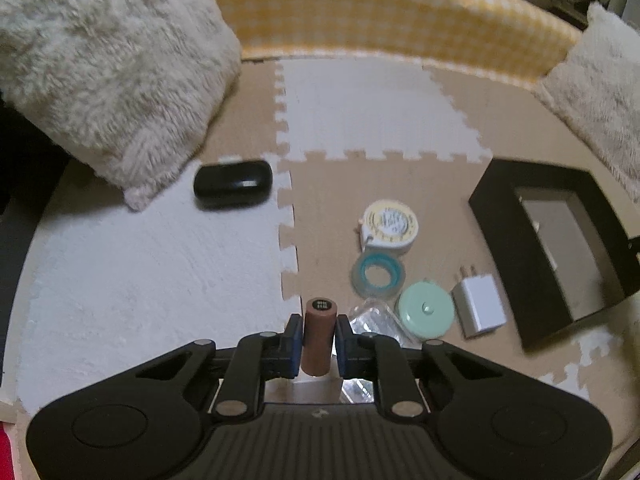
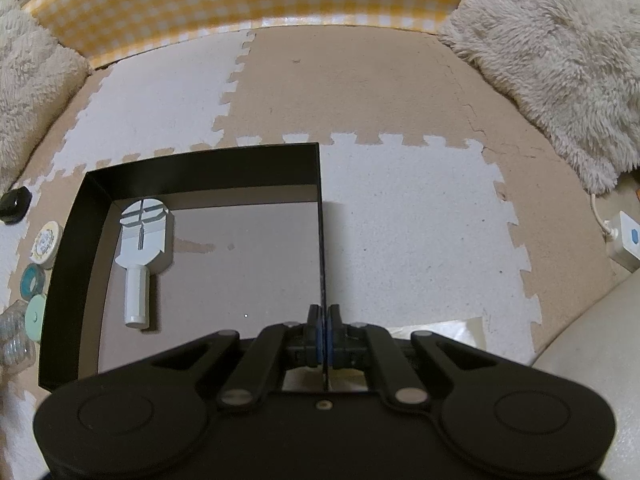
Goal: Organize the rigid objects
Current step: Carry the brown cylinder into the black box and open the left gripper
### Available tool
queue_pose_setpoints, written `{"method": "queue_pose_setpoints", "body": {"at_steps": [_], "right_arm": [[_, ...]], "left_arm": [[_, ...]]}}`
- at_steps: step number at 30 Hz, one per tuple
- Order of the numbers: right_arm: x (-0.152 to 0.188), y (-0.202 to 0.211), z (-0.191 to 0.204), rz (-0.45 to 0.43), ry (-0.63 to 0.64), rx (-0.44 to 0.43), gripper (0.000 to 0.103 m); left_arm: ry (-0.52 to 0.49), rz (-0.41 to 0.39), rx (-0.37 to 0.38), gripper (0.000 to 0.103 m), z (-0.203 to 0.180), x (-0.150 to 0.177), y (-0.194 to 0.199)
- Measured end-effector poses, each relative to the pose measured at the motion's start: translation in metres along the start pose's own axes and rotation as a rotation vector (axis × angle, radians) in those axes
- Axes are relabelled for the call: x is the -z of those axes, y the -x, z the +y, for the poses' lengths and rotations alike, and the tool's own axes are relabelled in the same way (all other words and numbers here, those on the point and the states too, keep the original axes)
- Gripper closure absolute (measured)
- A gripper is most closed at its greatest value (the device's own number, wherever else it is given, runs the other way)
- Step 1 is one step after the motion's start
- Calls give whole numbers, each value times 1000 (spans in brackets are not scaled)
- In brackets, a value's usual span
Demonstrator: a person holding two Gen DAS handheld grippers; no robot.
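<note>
My left gripper (image 1: 318, 330) is shut on a brown cylindrical tube (image 1: 318, 334) and holds it upright above the foam mat. To its right lie a clear plastic piece (image 1: 374, 320), a mint round tape measure (image 1: 426, 310), a white charger plug (image 1: 478, 306), a teal tape roll (image 1: 378, 276) and a white-yellow round tape measure (image 1: 390, 226). A black case (image 1: 233, 184) lies at the left. My right gripper (image 2: 323, 328) is shut on the right wall of the black box (image 2: 322, 240). A white tool (image 2: 142, 248) lies inside the box.
Fluffy cream cushions (image 1: 108, 68) (image 2: 560, 56) lie at both sides. A yellow checked wall (image 1: 380, 12) closes the back. A white power switch with a cable (image 2: 626, 240) sits at the far right. The black box also shows in the left wrist view (image 1: 508, 240).
</note>
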State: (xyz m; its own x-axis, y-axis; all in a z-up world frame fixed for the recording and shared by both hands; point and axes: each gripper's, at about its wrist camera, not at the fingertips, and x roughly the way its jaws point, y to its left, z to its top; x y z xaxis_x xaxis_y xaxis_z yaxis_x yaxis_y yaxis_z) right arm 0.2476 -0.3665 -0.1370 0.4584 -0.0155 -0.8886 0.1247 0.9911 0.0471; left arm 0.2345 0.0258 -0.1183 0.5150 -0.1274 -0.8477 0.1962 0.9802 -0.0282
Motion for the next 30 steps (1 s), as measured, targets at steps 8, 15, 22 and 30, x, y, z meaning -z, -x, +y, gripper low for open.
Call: {"method": "queue_pose_setpoints", "body": {"at_steps": [8, 15, 22, 30], "right_arm": [[-1, 4, -1, -14, -6, -4, 100], [-1, 4, -3, -12, -12, -8, 100], [-1, 4, -3, -13, -11, -8, 100], [-1, 4, -3, -13, -6, -3, 100]], "left_arm": [[20, -138, 67, 86, -14, -12, 37], [12, -216, 177, 86, -45, -20, 59], [-53, -252, 342, 86, -99, -29, 74], [-102, -176, 386, 86, -151, -21, 52]]}}
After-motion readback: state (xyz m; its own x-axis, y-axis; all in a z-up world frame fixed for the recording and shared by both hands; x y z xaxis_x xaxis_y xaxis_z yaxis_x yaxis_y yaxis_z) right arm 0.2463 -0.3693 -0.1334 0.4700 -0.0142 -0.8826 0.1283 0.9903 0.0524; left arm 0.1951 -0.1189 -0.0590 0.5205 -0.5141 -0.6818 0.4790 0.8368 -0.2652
